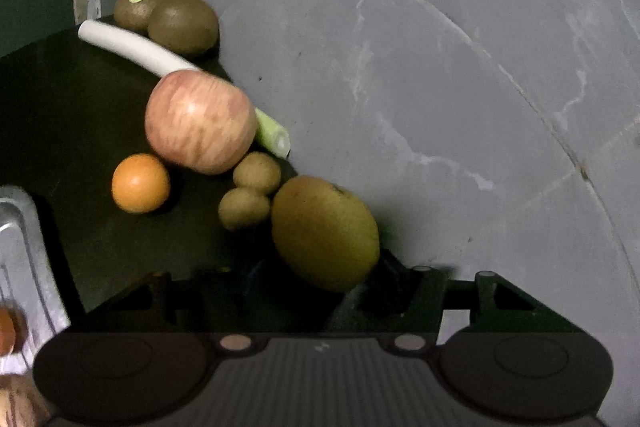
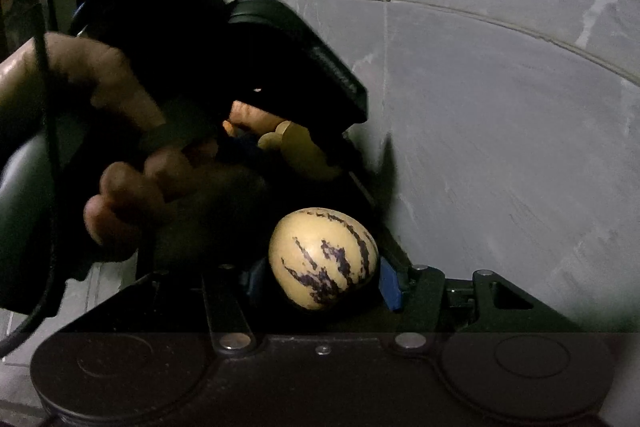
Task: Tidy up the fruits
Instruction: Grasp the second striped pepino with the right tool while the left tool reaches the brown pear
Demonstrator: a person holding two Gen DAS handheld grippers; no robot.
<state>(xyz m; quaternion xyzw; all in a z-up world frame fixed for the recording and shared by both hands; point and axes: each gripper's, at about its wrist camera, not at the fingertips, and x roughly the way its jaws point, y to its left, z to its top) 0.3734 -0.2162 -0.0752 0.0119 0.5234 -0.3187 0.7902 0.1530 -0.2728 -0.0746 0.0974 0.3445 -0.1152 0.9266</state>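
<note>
Gripping the striped cream fruit (image 2: 322, 259) right now, purple streaks facing up, wedged between the blue pads (image 2: 390, 287) of the right gripper (image 2: 322, 283), jaws clenched on both flanks of it. Holding it over the grey tiled floor (image 2: 500, 127), close beside the left gripper's dark body.

Switching to the other side: pinching a big yellow-green fruit (image 1: 324, 231) in the left gripper (image 1: 320, 279), jaws closed against its lower half, stem end pointing away from the camera. Hanging right at the edge of the dark counter (image 1: 60, 107); cannot tell whether touching the surface or lifted off it. Wrapping around that gripper's handle, seen from the right wrist, a hand (image 2: 120, 147), fingers curled tight.

Moving outward along the counter edge: lying just beside the yellow-green fruit, two small brown fruits (image 1: 257, 173), touching each other. Sitting just beyond them, a red-streaked apple (image 1: 200, 121), nearly touching the nearer small one. Resting off to its left, slightly apart, an orange (image 1: 140, 183). Running behind the apple, a long white-and-green stalk (image 1: 132, 45), its green cut end poking past the rim. Crowding the far corner, two kiwis (image 1: 183, 23), side by side, the rear one wearing a small sticker. Showing at the left border, a metal tray (image 1: 24, 247), blurred.
</note>
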